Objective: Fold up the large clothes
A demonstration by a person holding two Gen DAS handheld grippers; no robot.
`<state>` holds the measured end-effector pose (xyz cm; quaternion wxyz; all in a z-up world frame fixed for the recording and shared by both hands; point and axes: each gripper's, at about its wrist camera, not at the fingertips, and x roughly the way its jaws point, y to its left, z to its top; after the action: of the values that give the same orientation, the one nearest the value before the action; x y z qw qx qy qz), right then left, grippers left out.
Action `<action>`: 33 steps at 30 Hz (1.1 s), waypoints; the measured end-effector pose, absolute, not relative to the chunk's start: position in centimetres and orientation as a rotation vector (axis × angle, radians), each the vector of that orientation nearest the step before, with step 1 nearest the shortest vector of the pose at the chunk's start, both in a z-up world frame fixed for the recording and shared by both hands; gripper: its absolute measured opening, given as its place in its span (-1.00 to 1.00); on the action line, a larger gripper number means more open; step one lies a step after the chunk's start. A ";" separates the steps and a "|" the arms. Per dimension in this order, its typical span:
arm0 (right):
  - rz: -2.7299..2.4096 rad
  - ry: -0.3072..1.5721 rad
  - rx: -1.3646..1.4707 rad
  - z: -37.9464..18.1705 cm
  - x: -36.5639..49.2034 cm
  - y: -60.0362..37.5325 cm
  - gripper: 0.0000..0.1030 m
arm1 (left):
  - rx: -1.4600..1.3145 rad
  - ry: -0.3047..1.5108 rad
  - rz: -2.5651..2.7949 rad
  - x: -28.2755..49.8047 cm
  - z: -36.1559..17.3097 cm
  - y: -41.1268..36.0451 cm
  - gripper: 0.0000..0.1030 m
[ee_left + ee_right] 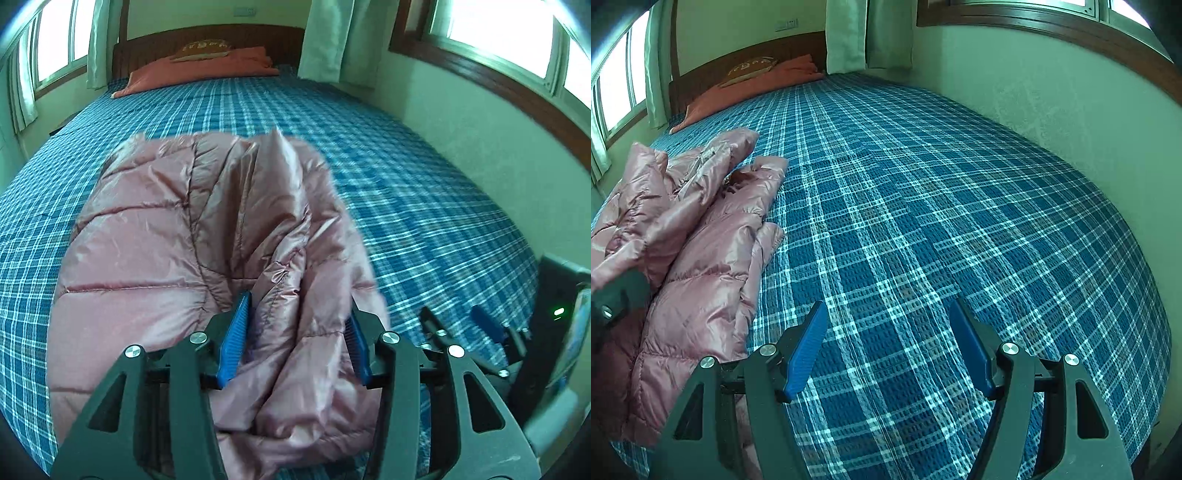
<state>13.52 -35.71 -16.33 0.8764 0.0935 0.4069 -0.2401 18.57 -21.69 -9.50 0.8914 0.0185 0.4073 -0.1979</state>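
A: Left wrist view first, what do you have?

B: I see my left gripper (297,339) angled down over the pink quilted puffer jacket (177,236), which lies bunched on the bed with the blue and white plaid cover (424,199). Its blue ribbed fingers (232,347) stand partly apart with a fold of the jacket's shiny fabric between them. The fabric looks loose there; I cannot see the pads pressing it.

A: And the other side?

B: From the right wrist view, my right gripper (888,347) hangs over bare plaid cover, its fingers (805,350) wide, nothing between them. The jacket (701,258) sits off to the left of that picture, crumpled, with a sleeve lying over the quilted body.

A: Do the two grippers meet?

B: No, they are apart. The right gripper (487,325) shows at the right edge of the left wrist view, beside the jacket and not touching it.

A: Anything further up the bed?

B: An orange pillow (207,70) by the dark wooden headboard (210,40), well apart from the jacket.
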 end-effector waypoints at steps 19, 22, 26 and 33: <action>-0.425 0.779 0.267 -11.6 12.2 -32.6 0.31 | -0.486 0.802 -0.238 19.4 -7.0 -2.3 0.19; -0.367 0.760 0.332 -11.0 13.7 -32.3 0.31 | -0.655 0.843 -0.192 21.3 -9.4 1.3 0.19; -0.236 0.728 0.522 -11.2 16.3 -33.0 0.32 | -0.871 0.887 -0.169 23.0 -12.5 4.2 0.21; -0.066 0.758 0.720 -13.6 22.5 -33.0 0.41 | -0.966 0.951 -0.230 25.8 -15.6 3.2 0.23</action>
<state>22.54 -32.99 -13.61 0.8660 0.3438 0.3617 -0.0317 25.85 3.15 -15.60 0.7730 -0.4457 0.4388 -0.1061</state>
